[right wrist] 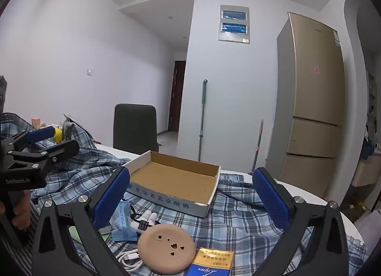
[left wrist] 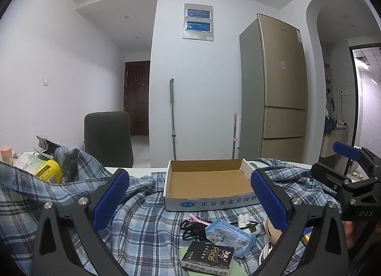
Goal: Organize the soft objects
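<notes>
A: Where is the tissue pack (left wrist: pixel 228 234) lying from the cardboard box (left wrist: pixel 207 178)?

B: It is lying just in front of the box on the plaid cloth (left wrist: pixel 142 223), its long axis running diagonally. The left gripper (left wrist: pixel 190 202) is hovering nearer, jaws spread wide and gripping nothing. The right gripper (right wrist: pixel 191 201) is also gaping wide and empty.

A: Anything readable?

B: "Face" is showing on the black packet (left wrist: pixel 207 258) in front of the tissues; Chinese lettering is running along the box's front wall.
</notes>
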Demonstrator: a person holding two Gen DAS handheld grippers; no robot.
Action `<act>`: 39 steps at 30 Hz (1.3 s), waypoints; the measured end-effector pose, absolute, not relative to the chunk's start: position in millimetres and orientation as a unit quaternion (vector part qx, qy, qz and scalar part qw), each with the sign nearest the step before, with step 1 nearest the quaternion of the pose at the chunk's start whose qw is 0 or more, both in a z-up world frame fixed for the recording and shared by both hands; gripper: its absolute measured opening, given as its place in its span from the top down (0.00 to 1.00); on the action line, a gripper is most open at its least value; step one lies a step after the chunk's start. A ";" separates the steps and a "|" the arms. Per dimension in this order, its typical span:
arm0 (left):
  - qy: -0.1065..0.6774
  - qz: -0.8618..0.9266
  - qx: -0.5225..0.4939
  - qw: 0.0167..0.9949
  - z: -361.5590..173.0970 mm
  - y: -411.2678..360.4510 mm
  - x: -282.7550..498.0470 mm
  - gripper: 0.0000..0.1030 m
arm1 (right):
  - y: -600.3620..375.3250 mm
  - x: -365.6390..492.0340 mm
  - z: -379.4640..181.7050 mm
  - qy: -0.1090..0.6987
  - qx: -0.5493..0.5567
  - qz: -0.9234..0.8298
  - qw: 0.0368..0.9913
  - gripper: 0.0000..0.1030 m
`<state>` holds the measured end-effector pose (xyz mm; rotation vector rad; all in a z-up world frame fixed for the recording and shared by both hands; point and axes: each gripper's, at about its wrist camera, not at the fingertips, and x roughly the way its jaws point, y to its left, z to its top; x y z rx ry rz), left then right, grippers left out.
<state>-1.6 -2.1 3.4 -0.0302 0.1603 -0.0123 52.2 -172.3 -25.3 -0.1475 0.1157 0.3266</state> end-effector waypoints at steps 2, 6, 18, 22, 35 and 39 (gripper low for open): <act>0.081 -0.006 -0.015 0.997 2.8 -0.7 0.2 0.00 | -171.6 51.5 -25.4 0.056 -0.075 0.160 0.983 0.00; 0.081 -0.006 -0.015 0.997 2.7 -0.8 0.3 0.00 | -170.9 52.2 -25.3 0.057 -0.076 0.149 0.984 0.00; 0.081 -0.005 -0.015 0.997 2.9 -0.1 0.5 0.00 | -169.7 51.3 -26.1 0.055 -0.083 0.149 0.984 0.00; 0.081 -0.005 -0.015 0.997 2.8 0.3 0.6 0.00 | -169.3 52.2 -26.7 0.056 -0.084 0.148 0.984 0.00; 0.082 -0.005 -0.015 0.997 2.4 0.4 0.9 0.00 | -168.0 53.3 -28.1 0.058 -0.089 0.148 0.983 0.00; 0.082 -0.005 -0.016 0.996 2.6 1.2 0.1 0.00 | -168.7 52.7 -28.0 0.057 -0.089 0.147 0.983 0.00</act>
